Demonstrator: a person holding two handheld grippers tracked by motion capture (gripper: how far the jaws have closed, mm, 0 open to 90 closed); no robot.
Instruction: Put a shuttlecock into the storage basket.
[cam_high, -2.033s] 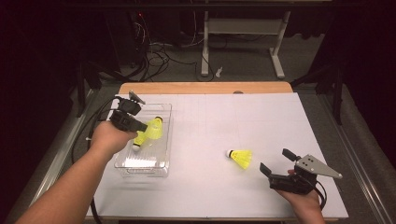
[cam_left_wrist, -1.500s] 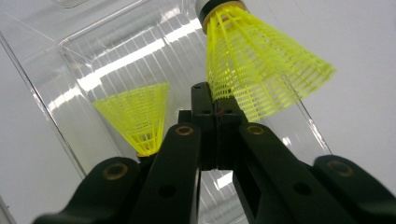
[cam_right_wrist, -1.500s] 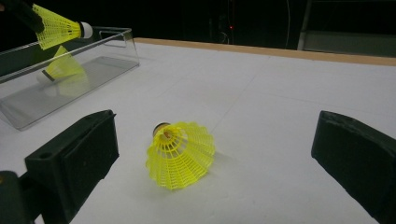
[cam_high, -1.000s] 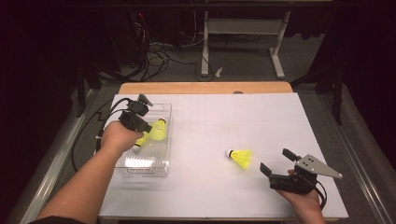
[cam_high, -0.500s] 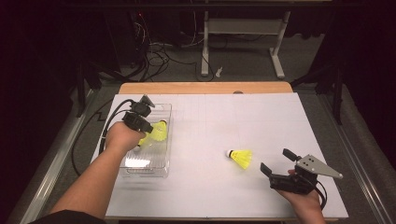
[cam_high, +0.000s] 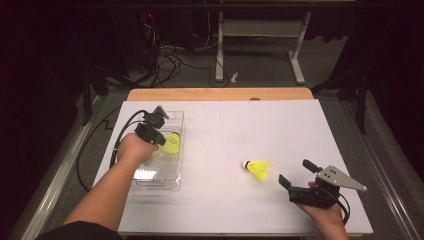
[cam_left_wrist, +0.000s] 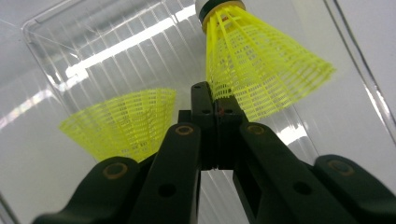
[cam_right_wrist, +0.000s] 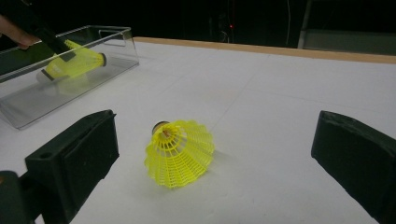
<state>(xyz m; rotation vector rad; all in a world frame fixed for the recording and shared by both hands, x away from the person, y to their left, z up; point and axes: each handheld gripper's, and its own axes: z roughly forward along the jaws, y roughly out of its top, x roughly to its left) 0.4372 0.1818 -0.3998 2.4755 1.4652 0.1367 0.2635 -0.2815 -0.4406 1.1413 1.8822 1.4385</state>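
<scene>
Holding a yellow shuttlecock (cam_left_wrist: 261, 70) by the edge of its skirt, my left gripper (cam_high: 152, 131) has its jaws pinched shut on the mesh, low inside the clear box (cam_high: 176, 181) at the left of the high view. I judge this thin-edge grip lets it settle beside the other shuttlecock (cam_left_wrist: 123, 119) lying there. My right gripper (cam_high: 295, 181) rests at the lower right with jaws wide apart, aimed at the last shuttlecock (cam_high: 258, 169) on the white table (cam_high: 280, 125), ready for pickup.
</scene>
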